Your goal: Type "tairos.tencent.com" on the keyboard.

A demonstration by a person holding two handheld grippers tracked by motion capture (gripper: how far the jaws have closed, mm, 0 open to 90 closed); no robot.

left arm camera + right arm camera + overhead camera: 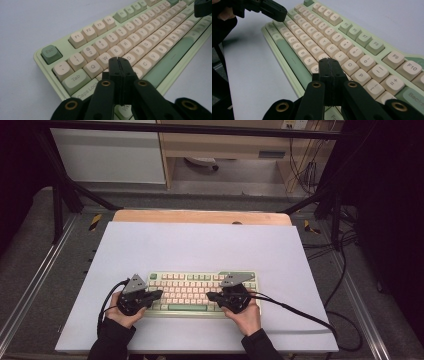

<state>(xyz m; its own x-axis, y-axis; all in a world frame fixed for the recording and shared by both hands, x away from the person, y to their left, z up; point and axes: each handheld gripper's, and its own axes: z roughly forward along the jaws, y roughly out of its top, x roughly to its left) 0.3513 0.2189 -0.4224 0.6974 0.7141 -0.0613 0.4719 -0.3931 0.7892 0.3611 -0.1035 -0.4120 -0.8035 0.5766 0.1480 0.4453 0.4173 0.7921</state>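
Observation:
A pale green keyboard (192,290) with cream keys lies near the front of the white table sheet (200,250). My left gripper (159,294) hovers over the keyboard's left end, pointing right, jaws pressed together with nothing between them. In the left gripper view its shut tips (119,60) sit above the keys near W and E on the keyboard (150,35). My right gripper (210,296) points left over the right half, also shut and empty. In the right gripper view its tips (329,61) hang over keys near the M row of the keyboard (322,32), with the left gripper (279,12) farther off.
Black cables (300,312) trail from both grippers across the sheet and off the table's right side. A wooden table edge (200,216) shows behind the sheet. A black frame (320,195) and floor cables stand beyond the table.

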